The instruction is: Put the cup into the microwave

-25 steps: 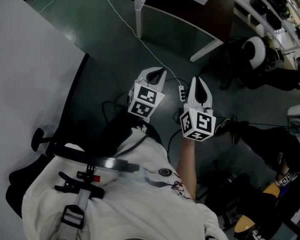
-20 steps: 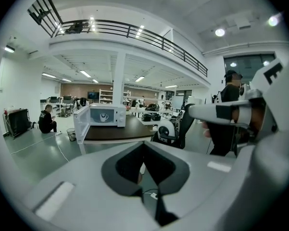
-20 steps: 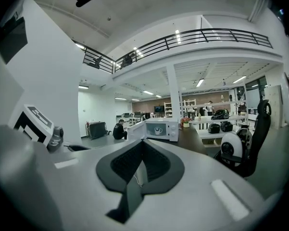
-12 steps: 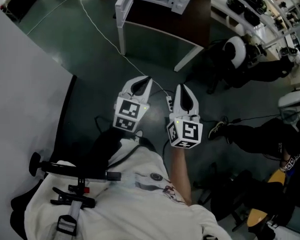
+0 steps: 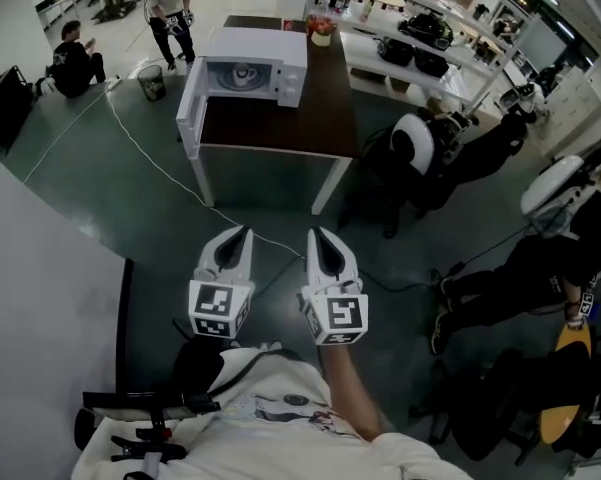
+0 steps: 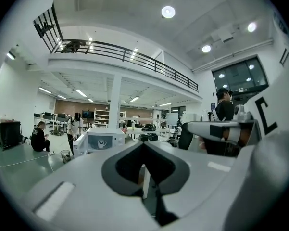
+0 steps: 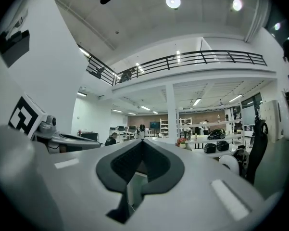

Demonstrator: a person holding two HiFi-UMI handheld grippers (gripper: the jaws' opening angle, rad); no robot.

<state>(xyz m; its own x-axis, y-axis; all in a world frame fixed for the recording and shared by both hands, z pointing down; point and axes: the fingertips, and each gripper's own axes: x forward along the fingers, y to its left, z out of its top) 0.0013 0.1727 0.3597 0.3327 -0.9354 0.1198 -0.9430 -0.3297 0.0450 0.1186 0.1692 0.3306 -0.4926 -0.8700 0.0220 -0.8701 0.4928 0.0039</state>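
Left gripper (image 5: 239,242) and right gripper (image 5: 320,240), both with jaws brought together on nothing, were held side by side over the floor, well apart from the dark table (image 5: 280,128). On that table stood the white microwave (image 5: 248,72), its door (image 5: 188,118) swung open. A white cup (image 5: 245,71) sat inside the cavity. The placing therefore appeared complete; only the open door seemed left, should closing be wanted.
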